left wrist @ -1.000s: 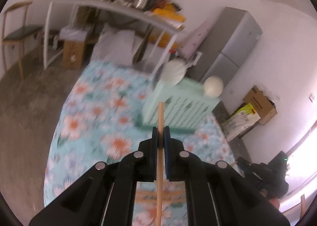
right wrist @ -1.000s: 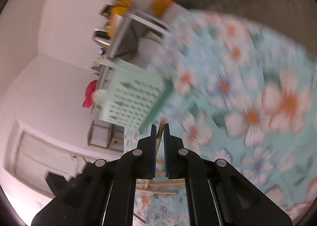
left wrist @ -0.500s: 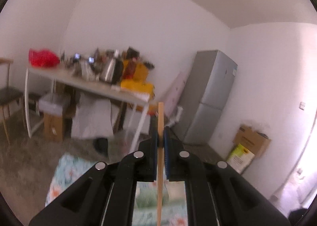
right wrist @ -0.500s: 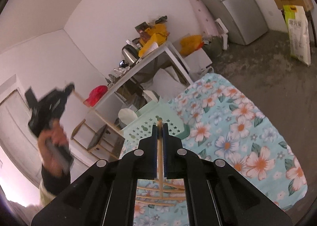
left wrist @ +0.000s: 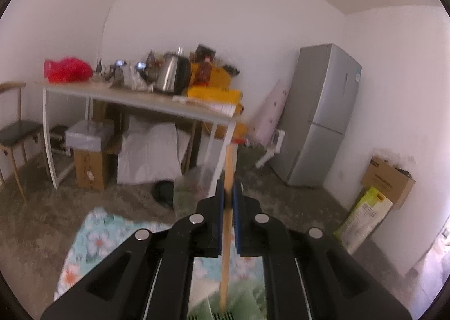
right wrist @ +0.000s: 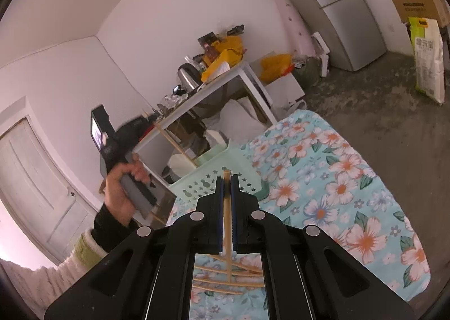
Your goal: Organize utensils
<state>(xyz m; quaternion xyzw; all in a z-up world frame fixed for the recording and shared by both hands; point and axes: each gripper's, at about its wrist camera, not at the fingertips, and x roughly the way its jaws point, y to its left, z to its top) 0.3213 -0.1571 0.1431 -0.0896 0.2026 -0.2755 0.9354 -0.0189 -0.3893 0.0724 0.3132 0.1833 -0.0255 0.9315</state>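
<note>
Both pairs of fingers are clamped on wood: our left gripper pinches a thin pale wooden chopstick between its blue pads, and our right gripper pinches a second thin wooden chopstick in the same way, its tip standing just above the fingertips.

What has changed in the last second is mostly on the left side. One second ago the left camera looked down on the flowered turquoise cloth and the mint-green plastic utensil basket. Now it looks across the room to the cluttered white table and the grey refrigerator, and the basket shows only as a green blur at the bottom centre of the frame, where the lower end of the chopstick points. In the right view the left gripper appears at the middle left, and its chopstick slants down to the rim of the basket in the centre. We judge from this that the left chopstick is being stood into the basket and is near to release.

The right view itself has become steady after the blur of a second ago, and it changed little in the last half second. At its bottom centre several more loose wooden chopsticks lie on the cloth, so much of the work is left. The right chopstick should probably follow into the basket next
</note>
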